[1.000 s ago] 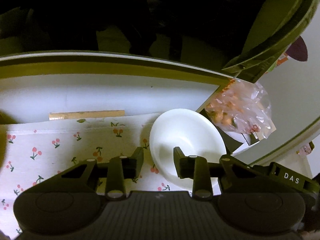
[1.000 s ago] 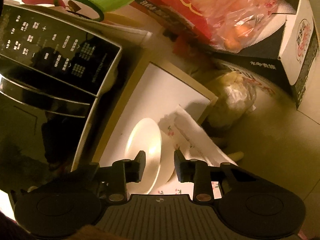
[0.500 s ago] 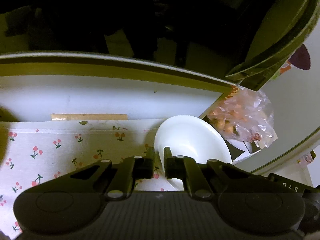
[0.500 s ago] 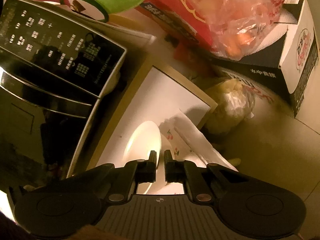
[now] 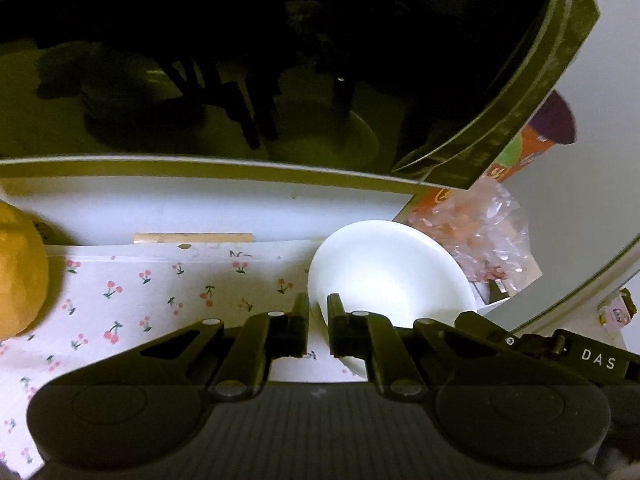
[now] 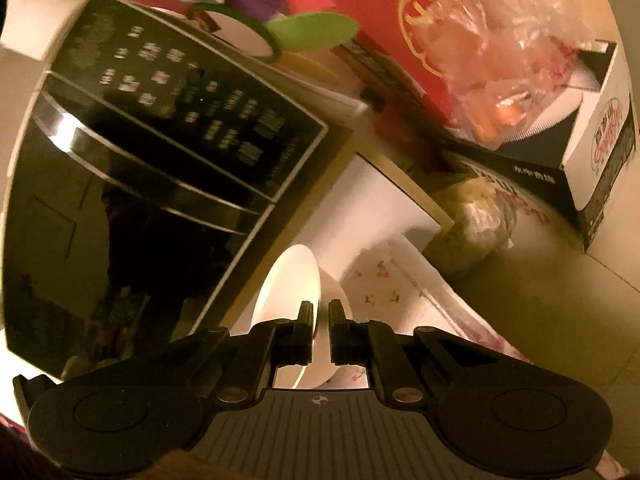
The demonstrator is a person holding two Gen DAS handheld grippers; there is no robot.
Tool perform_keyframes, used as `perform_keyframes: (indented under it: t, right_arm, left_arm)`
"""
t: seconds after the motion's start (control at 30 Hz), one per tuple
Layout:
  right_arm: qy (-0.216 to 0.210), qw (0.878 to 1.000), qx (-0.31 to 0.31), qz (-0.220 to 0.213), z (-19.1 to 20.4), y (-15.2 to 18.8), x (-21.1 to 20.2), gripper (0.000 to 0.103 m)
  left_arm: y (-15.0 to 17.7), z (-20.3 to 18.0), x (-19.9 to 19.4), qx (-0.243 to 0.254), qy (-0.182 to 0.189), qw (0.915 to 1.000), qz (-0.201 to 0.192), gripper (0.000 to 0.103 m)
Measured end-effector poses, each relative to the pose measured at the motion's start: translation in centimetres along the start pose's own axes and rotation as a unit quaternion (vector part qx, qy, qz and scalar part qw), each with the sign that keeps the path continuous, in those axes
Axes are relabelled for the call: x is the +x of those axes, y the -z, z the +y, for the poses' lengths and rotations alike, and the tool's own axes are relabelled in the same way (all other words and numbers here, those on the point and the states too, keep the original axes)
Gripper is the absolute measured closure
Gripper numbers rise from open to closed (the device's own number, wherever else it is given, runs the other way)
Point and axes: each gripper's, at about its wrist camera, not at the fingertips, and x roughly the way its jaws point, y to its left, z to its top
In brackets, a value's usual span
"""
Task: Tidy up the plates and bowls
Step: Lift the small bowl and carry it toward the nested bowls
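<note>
A white bowl (image 5: 390,276) is held by its rim from two sides, just above a cherry-print cloth (image 5: 160,280). My left gripper (image 5: 318,320) is shut on the bowl's near-left rim, which passes between its fingers. In the right wrist view the same bowl (image 6: 288,284) shows nearly edge-on, and my right gripper (image 6: 320,328) is shut on its rim. The right gripper's black body (image 5: 592,360) shows at the lower right of the left wrist view, with its fingertips hidden behind the bowl.
A black microwave (image 6: 160,160) stands close on the left of the right wrist view. The cloth lies on a white tray with a tan rim (image 5: 200,208). Nearby are a crinkled plastic bag (image 5: 480,232), cardboard boxes (image 6: 592,140) and a yellow-orange round thing (image 5: 20,272).
Both grippers went from open around the bowl's rim to shut on it. Both then rose with the bowl, so more of the tray and microwave shows.
</note>
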Motion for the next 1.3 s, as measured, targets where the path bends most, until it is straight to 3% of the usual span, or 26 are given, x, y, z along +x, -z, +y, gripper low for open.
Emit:
perform_keyframes:
  t: [0.5,0.9,1.3]
  right_arm:
    - [-0.001,1.000,-0.021,0.008,3.8,3.1,-7.1,0.095]
    - [0.004,0.999,-0.042,0.028,5.3,7.3,-11.6,0.094]
    - [0.011,0.997,-0.052,0.064,5.5,12.2,-13.2,0.094]
  left_arm:
    - [2.4,-1.6,-8.8,0.000,-0.006,0.9998,-0.016,0.095]
    - [6.8,-0.8,-13.9,-0.020,-0.005,0.9993,-0.031,0.095]
    - [11.4,1.5,-17.7,-0.042,-0.008,0.9981,-0.044,0.095]
